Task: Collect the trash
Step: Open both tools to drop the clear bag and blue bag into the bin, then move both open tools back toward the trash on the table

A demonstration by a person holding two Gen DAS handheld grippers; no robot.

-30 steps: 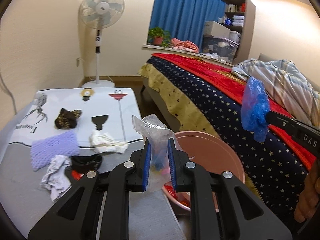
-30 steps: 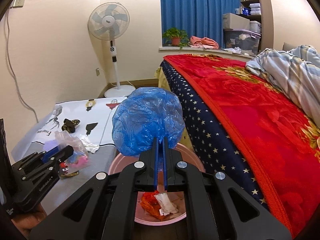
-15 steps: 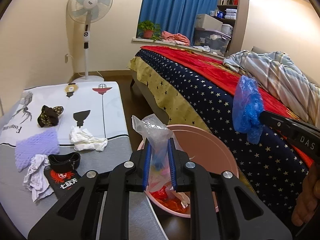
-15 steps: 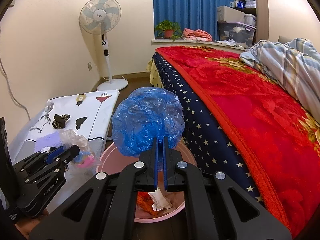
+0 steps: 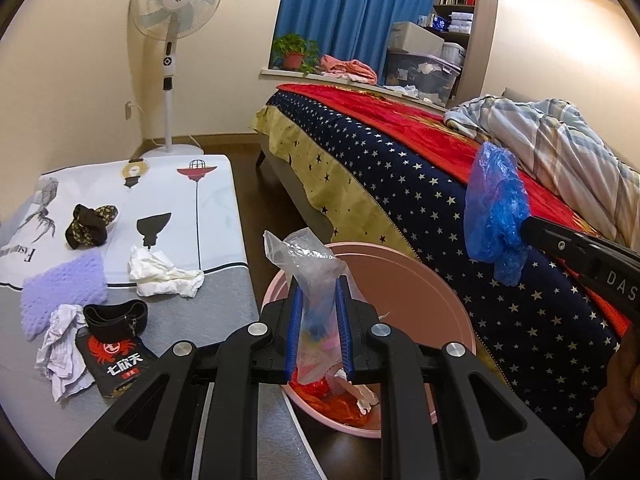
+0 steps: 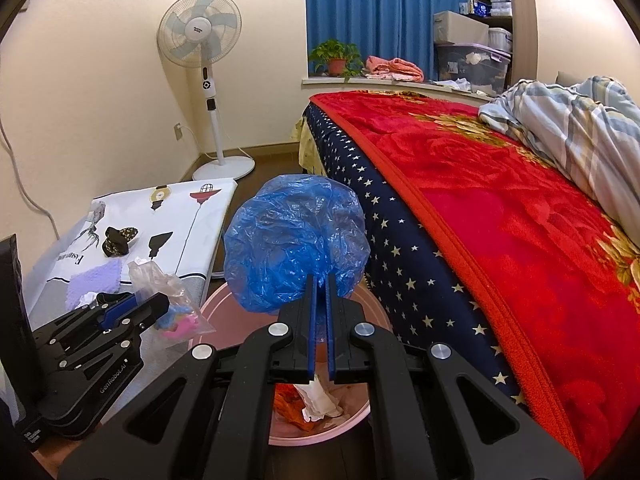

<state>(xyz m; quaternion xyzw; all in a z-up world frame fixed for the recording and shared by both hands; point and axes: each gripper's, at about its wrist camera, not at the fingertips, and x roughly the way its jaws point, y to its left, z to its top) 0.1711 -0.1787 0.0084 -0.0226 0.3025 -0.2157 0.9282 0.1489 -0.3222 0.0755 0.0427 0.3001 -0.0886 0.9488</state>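
Observation:
My left gripper (image 5: 318, 284) is shut on a clear plastic bag (image 5: 308, 264) with pink and blue bits inside, held over the near rim of a pink basin (image 5: 424, 296). The basin holds red and white scraps (image 5: 340, 396). My right gripper (image 6: 320, 280) is shut on a crumpled blue plastic bag (image 6: 296, 240), hanging above the same basin (image 6: 224, 312). In the right wrist view the left gripper (image 6: 160, 302) and its clear bag (image 6: 160, 280) sit at the lower left. In the left wrist view the blue bag (image 5: 494, 216) is at the right.
A low table (image 5: 208, 200) at the left carries a white tissue (image 5: 160, 276), a purple cloth (image 5: 64, 288), a black packet (image 5: 116, 356), a dark crumpled wrapper (image 5: 90, 224) and a pale rag (image 5: 60, 348). A bed with a red blanket (image 6: 500, 208) fills the right. A standing fan (image 5: 172, 40) is at the back.
The left gripper with the clear bag has shifted right, from over the table edge to above the basin. The right gripper and the blue bag have barely moved.

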